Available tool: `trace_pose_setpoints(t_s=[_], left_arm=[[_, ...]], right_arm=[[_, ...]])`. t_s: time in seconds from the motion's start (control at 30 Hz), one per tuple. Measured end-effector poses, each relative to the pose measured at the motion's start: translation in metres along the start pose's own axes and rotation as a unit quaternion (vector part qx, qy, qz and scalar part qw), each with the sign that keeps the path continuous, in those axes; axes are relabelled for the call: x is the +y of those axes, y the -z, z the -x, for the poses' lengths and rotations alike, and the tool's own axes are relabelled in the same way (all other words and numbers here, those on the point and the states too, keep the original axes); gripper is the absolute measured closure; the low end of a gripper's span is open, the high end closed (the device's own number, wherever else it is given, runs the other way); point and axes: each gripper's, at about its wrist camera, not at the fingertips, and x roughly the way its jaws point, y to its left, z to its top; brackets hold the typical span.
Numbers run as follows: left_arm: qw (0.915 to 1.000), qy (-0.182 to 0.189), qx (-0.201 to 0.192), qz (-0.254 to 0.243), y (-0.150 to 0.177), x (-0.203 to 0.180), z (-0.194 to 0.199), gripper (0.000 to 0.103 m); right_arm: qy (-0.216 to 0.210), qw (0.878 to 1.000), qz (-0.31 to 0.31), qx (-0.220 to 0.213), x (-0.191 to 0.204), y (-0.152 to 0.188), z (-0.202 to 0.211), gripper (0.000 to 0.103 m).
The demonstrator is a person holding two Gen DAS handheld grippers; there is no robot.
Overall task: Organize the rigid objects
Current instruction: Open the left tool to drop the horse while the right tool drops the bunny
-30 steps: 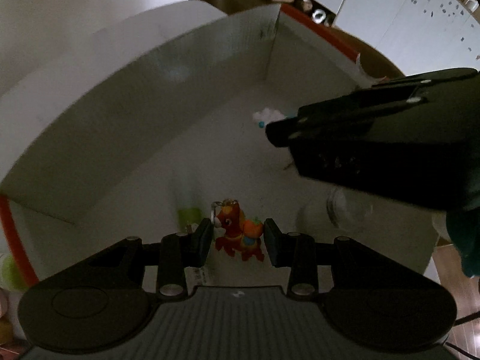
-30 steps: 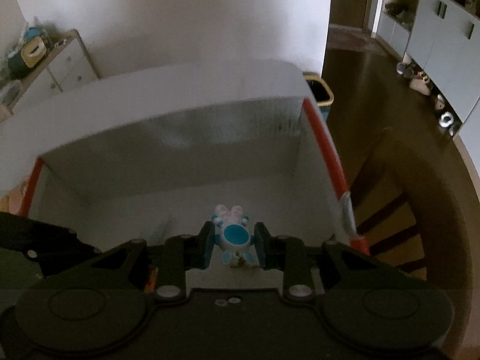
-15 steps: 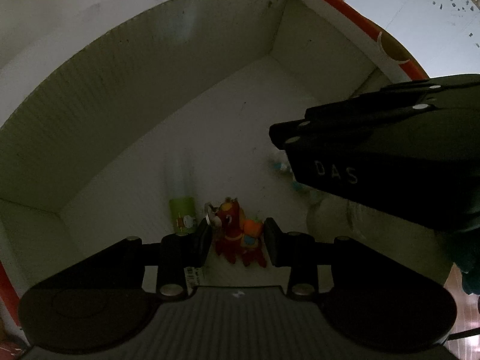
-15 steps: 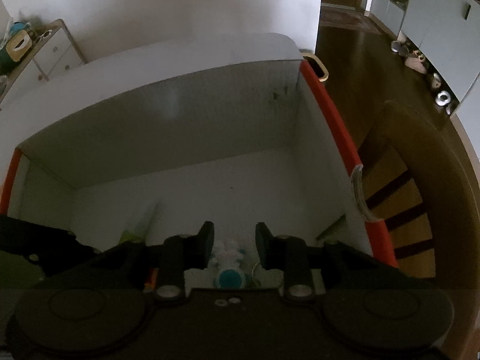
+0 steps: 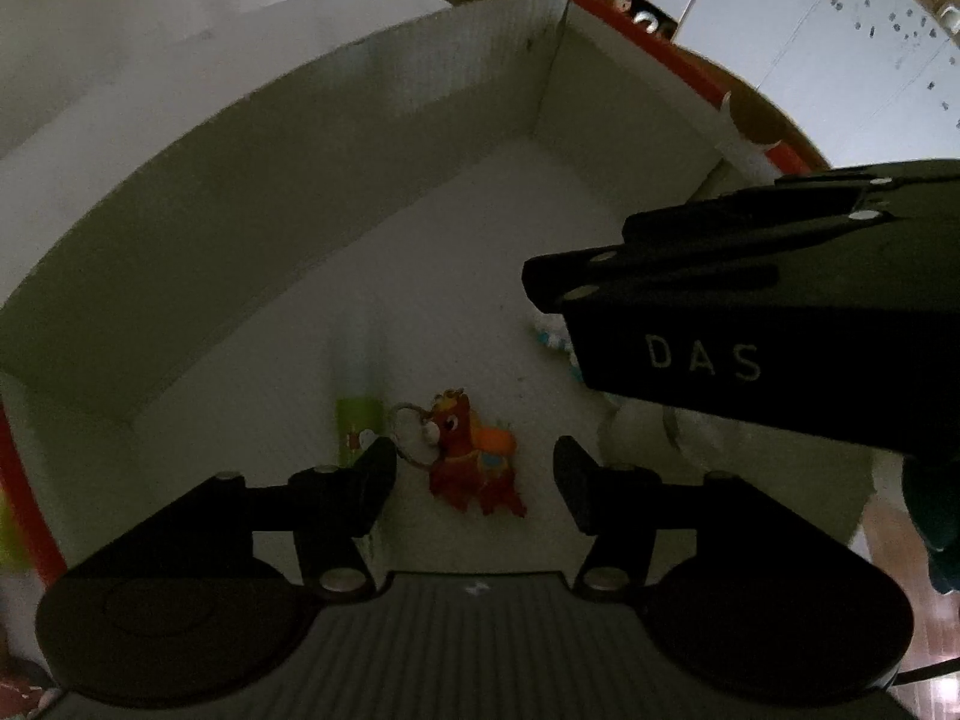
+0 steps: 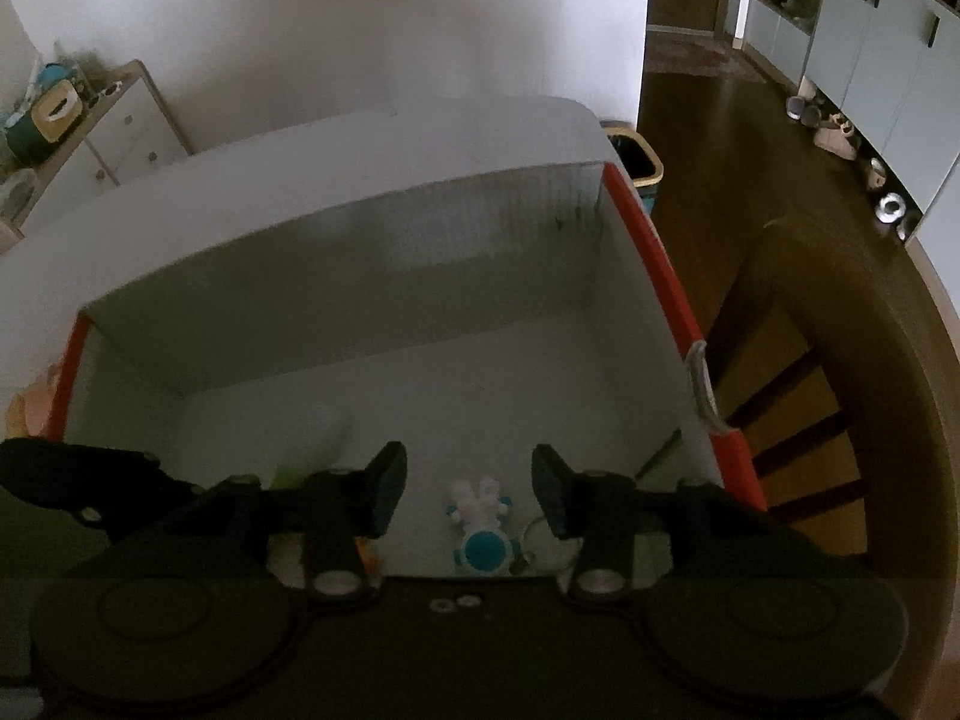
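I look down into a white box (image 5: 360, 192) with a red rim. A red horse key-ring toy (image 5: 474, 456) lies on its floor between the tips of my left gripper (image 5: 474, 471). The left jaws are opening and the pads stand clear of the toy. In the right wrist view a white and blue figure (image 6: 480, 531) lies on the box floor (image 6: 480, 384) below my right gripper (image 6: 468, 492). The right jaws are also opening and touch nothing. The right gripper's black body (image 5: 750, 312) hangs over the right of the box and hides most of the figure.
A green bottle (image 5: 357, 420) lies on the box floor beside the horse. A clear plastic item (image 5: 660, 426) sits near the right wall. Outside are a wooden chair (image 6: 840, 420), a bin (image 6: 636, 156) and a white cabinet (image 6: 120, 126).
Both grippers have let go of their toys and spread their jaws. The horse and the white and blue figure now lie on the box floor.
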Motion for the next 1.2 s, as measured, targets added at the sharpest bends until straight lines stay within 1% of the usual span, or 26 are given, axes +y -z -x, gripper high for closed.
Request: trace_pose_setpoints(t_s=[0.1, 0.23, 0.43, 0.53, 0.57, 0.67, 0.97, 1.07, 1.2], left_arm=[[0.9999, 0.004, -0.013, 0.001, 0.005, -0.001, 0.013, 0.046], [0.9995, 0.001, -0.031, -0.001, 0.011, -0.006, 0.028, 0.046], [0.9981, 0.006, -0.061, 0.008, 0.023, -0.005, 0.055, 0.046], [0.9972, 0.011, -0.073, 0.01, 0.028, -0.003, 0.066, 0.046], [0.9969, 0.012, -0.078, 0.01, 0.031, 0.003, 0.072, 0.046], [0.9955, 0.017, -0.092, 0.009, 0.041, 0.006, 0.087, 0.046], [0.9914, 0.031, -0.127, 0.008, 0.07, 0.02, 0.12, 0.046], [0.9898, 0.032, -0.138, 0.012, 0.08, 0.027, 0.13, 0.046], [0.9874, 0.034, -0.154, 0.016, 0.097, 0.038, 0.144, 0.046]], right_arm=[[-0.006, 1.0, 0.0, -0.009, 0.002, 0.0, 0.009, 0.052], [-0.007, 1.0, 0.013, -0.02, 0.008, 0.003, 0.022, 0.042], [-0.011, 0.999, 0.025, -0.038, 0.016, 0.007, 0.044, 0.039], [-0.011, 0.998, 0.028, -0.047, 0.019, 0.01, 0.054, 0.034], [-0.011, 0.998, 0.029, -0.05, 0.02, 0.012, 0.058, 0.033], [-0.011, 0.998, 0.029, -0.057, 0.024, 0.016, 0.067, 0.032], [-0.017, 0.997, 0.023, -0.076, 0.044, 0.033, 0.092, 0.023], [-0.019, 0.996, 0.015, -0.085, 0.052, 0.038, 0.101, 0.019], [-0.023, 0.995, 0.001, -0.095, 0.065, 0.047, 0.114, 0.017]])
